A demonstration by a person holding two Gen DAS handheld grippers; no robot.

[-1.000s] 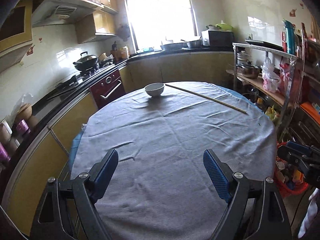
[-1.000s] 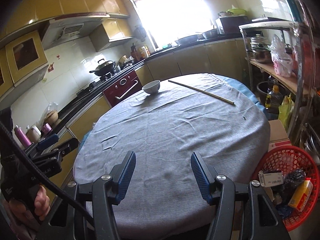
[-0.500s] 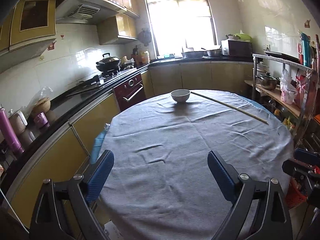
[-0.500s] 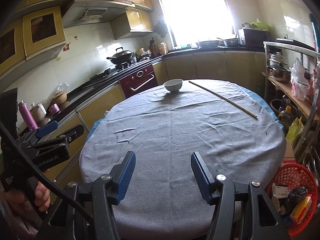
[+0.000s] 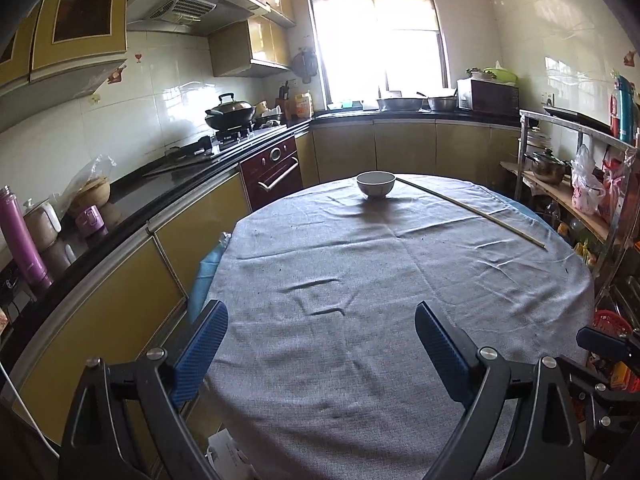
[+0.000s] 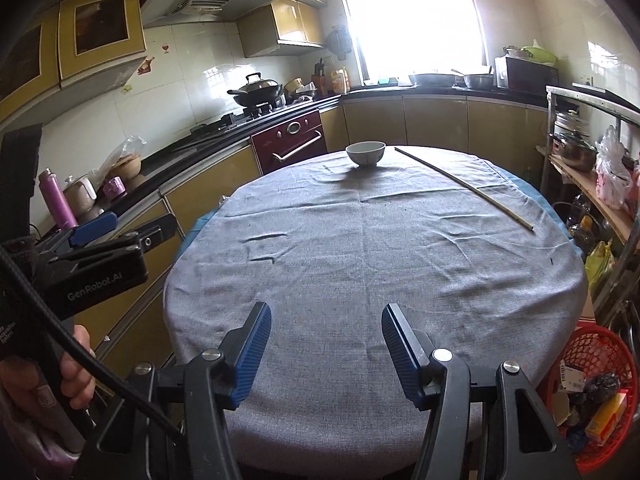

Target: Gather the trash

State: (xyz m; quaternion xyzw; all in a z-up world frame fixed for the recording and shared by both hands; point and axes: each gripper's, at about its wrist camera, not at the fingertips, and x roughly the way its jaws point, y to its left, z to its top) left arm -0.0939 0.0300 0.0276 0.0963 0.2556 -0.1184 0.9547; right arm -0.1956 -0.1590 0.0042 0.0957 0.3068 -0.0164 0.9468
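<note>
Both grippers hung empty over the near edge of the grey tablecloth (image 6: 360,264): left gripper (image 5: 320,344) spread to its widest, right gripper (image 6: 326,346) held partly apart. Since a second earlier both views had swung left, and the red trash basket (image 6: 592,384) slid to four o'clock. "GenRobot.AI" read on the left gripper's body. At twelve o'clock sat a white bowl (image 6: 365,153), a thin stick (image 6: 464,186) at one.

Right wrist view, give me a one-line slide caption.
Open right gripper above a grey-clothed table bearing a white bowl and stick; red trash basket alongside.
</note>
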